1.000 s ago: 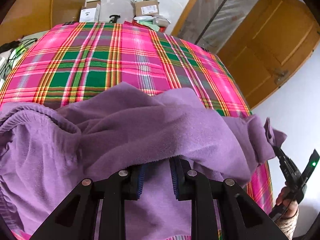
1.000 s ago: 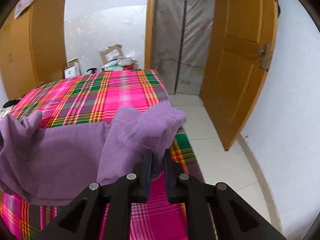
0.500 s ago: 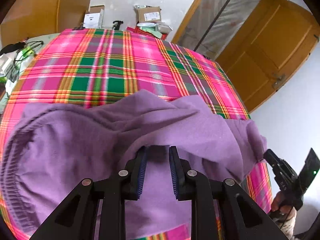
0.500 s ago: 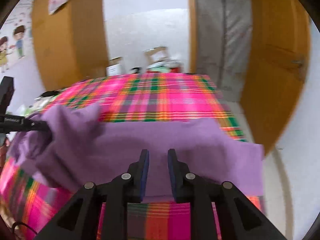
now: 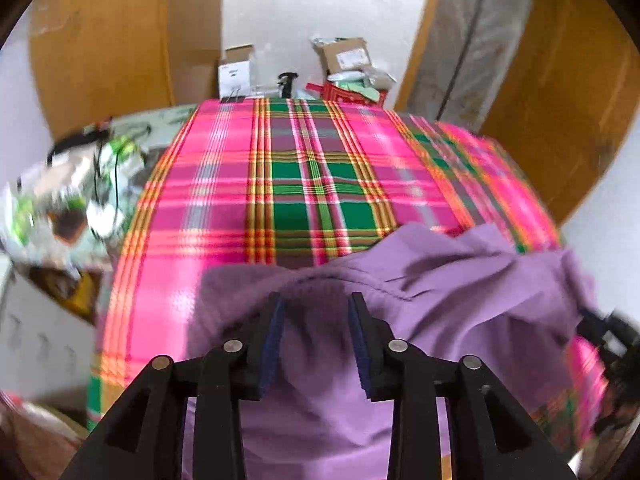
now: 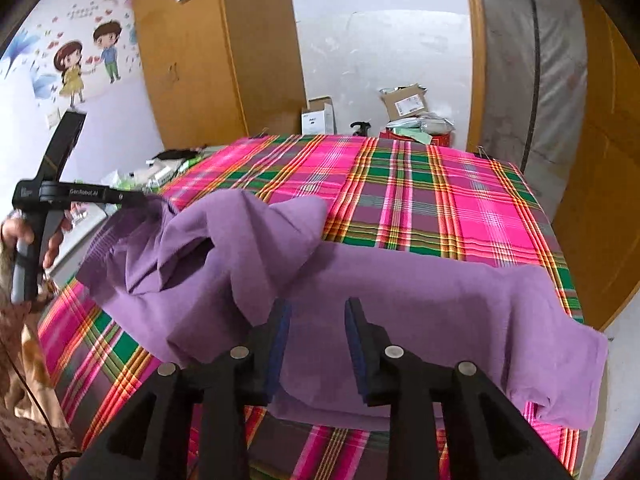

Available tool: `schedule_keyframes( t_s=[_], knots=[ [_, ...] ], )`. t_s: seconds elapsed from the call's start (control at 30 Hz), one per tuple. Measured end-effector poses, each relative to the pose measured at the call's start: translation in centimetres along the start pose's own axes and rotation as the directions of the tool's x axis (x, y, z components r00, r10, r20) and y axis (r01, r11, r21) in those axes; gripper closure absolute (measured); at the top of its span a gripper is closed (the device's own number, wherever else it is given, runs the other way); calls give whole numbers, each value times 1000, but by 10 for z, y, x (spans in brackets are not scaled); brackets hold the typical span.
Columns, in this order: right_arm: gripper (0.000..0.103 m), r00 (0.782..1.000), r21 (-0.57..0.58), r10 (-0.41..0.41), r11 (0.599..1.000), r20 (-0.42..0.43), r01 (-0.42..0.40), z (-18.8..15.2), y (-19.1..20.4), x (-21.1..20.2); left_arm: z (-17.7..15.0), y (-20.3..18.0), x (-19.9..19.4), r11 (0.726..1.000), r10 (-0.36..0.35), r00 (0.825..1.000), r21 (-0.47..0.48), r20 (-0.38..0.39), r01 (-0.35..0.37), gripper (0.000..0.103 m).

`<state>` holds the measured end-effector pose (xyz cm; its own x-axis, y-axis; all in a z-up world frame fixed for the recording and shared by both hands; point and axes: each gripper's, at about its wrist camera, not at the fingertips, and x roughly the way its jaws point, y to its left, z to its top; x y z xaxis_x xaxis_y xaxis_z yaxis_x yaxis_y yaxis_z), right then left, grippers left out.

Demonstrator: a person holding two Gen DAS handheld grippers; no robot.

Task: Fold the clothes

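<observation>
A purple fleece garment (image 6: pixel 420 312) lies spread on the near part of a table covered with a pink and green plaid cloth (image 6: pixel 400 184). Its left part is bunched in folds; its right end hangs over the table's right edge. My right gripper (image 6: pixel 318 308) is open above the garment's near middle, holding nothing. My left gripper (image 5: pixel 316 304) is open over the garment (image 5: pixel 440 292) at its left end; from the right wrist view (image 6: pixel 132 198) its tip sits at the raised edge of the cloth. The right gripper shows blurred at the right in the left wrist view (image 5: pixel 608 332).
Cardboard boxes (image 6: pixel 404 100) and a red tin (image 6: pixel 416 136) stand behind the table's far edge. A cluttered side surface with cables (image 5: pixel 80 184) lies left of the table. Wooden doors (image 6: pixel 600 160) stand to the right, a wardrobe (image 6: pixel 216 52) at the back left.
Both grippers have opened and let go of the garment, which now lies spread on the table. The left gripper has swung left; the right view has turned left across the table.
</observation>
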<state>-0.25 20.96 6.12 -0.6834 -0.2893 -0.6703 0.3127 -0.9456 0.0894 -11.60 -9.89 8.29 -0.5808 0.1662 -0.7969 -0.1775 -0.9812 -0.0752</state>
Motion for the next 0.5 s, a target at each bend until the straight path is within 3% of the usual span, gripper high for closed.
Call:
schedule_keyframes(
  t_s=[0.1,0.5],
  knots=[
    [71,1000,-11,15,1000,-19,-15,3,2,9,5,2,4,996,36,999,80,-1,-35,69],
    [70,997,-21,49,999,-56,-50,13,13,25,2,0,28,960,25,996,279,-83,0,67]
  ],
)
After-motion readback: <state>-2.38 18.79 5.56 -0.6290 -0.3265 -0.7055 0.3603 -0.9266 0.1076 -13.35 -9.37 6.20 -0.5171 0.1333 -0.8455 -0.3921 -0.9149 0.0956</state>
